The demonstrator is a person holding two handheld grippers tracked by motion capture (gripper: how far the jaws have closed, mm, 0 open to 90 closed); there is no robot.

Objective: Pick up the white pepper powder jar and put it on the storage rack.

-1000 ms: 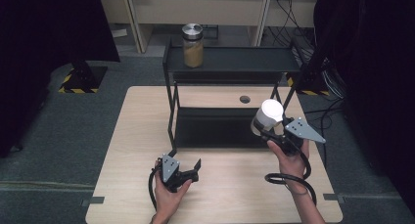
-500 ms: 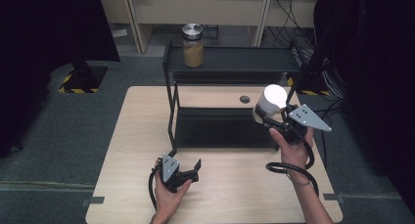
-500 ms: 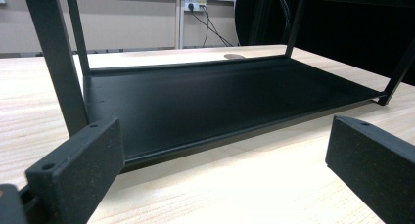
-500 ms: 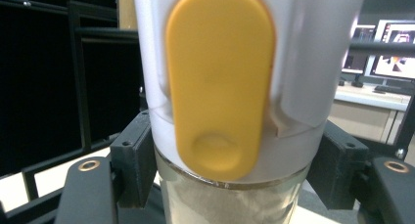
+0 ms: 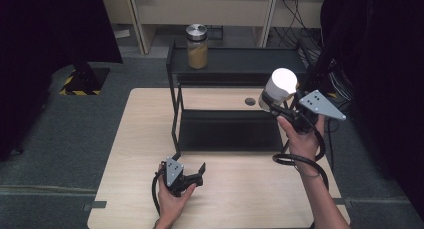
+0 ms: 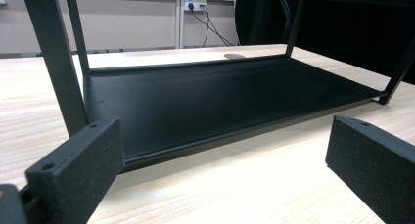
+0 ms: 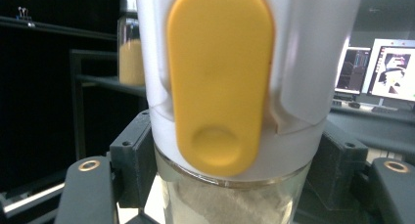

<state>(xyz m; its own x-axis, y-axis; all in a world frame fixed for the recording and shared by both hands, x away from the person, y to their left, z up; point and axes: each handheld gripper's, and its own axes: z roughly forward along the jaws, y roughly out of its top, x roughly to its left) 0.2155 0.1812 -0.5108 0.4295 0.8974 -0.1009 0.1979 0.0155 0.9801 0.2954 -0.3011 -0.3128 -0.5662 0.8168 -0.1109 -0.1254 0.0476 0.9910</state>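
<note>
My right gripper is shut on a glass jar with a white lid, held in the air beside the right end of the black two-tier rack. Up close in the right gripper view the jar shows a yellow flip tab on its white lid and pale powder inside, with the jaws clamped on the glass below the lid. A second jar with a metal lid and tan contents stands on the rack's top shelf at the left. My left gripper rests open on the table before the rack's lower shelf.
The wooden table carries the rack at its back half. A round cable hole lies behind the lower shelf. Dark curtains flank both sides. Monitors glow far off in the right gripper view.
My right gripper has lifted the white-lidded jar up and slightly to the right, toward the height of the rack's top shelf. The left gripper has stayed put.
</note>
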